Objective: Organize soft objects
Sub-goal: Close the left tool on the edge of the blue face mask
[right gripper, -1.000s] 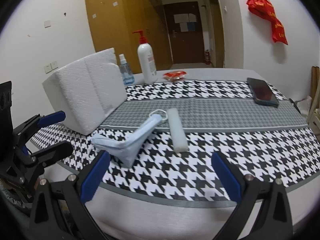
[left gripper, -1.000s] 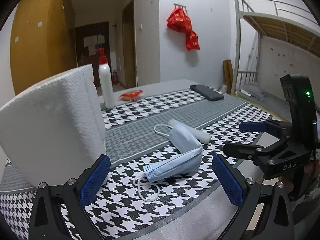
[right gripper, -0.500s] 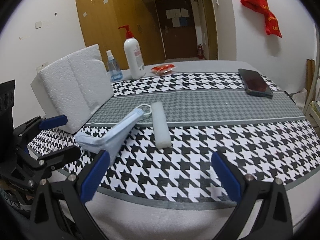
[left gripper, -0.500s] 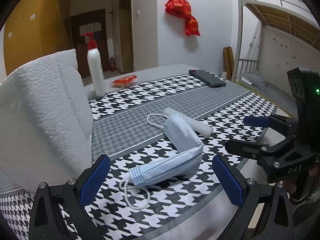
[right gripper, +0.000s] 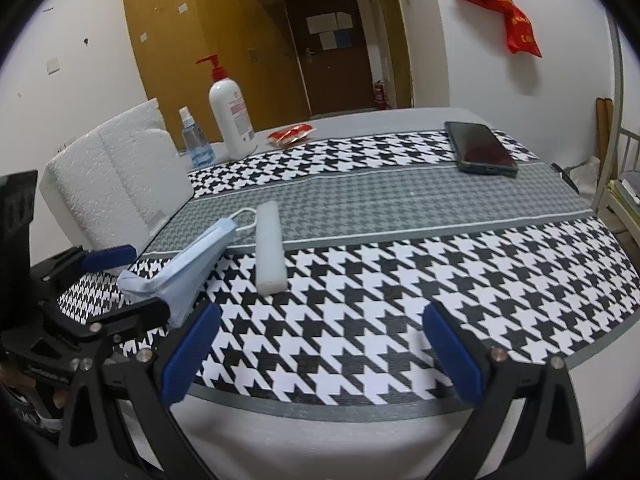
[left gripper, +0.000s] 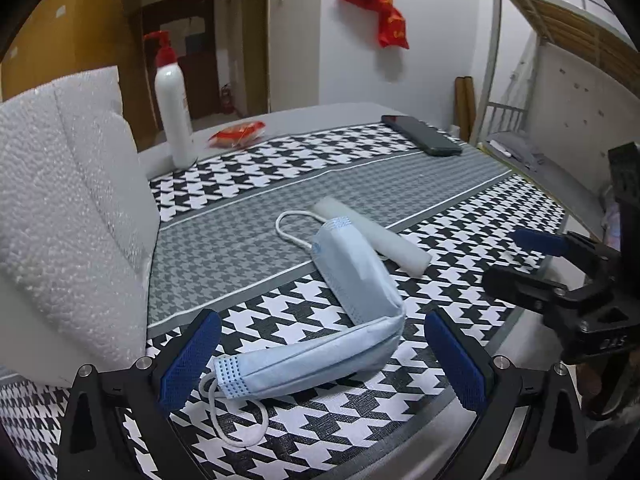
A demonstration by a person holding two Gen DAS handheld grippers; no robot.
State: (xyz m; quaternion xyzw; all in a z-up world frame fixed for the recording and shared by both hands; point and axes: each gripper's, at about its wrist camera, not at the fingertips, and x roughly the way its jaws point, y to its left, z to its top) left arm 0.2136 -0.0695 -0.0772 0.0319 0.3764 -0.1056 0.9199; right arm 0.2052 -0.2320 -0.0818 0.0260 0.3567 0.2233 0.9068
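Observation:
A folded light-blue face mask (left gripper: 340,312) lies on the houndstooth table runner (left gripper: 460,216), its ear loop hanging toward me. My left gripper (left gripper: 320,360) is open, with the mask's near fold between its blue pads. A white foam stick (left gripper: 376,236) lies just behind the mask. A white paper towel pack (left gripper: 60,216) stands at the left. In the right wrist view the mask (right gripper: 188,260) and foam stick (right gripper: 270,252) lie left of centre, the towel pack (right gripper: 116,184) behind them. My right gripper (right gripper: 320,360) is open and empty at the table's front edge.
A white pump bottle (right gripper: 232,116), a small spray bottle (right gripper: 192,140) and a red snack packet (right gripper: 292,134) stand at the back. A black phone (right gripper: 480,148) lies at the back right. A bunk bed frame (left gripper: 520,80) stands to the right.
My left gripper has moved forward and down, so the mask now sits between its pads. My right gripper has moved slightly closer to the table.

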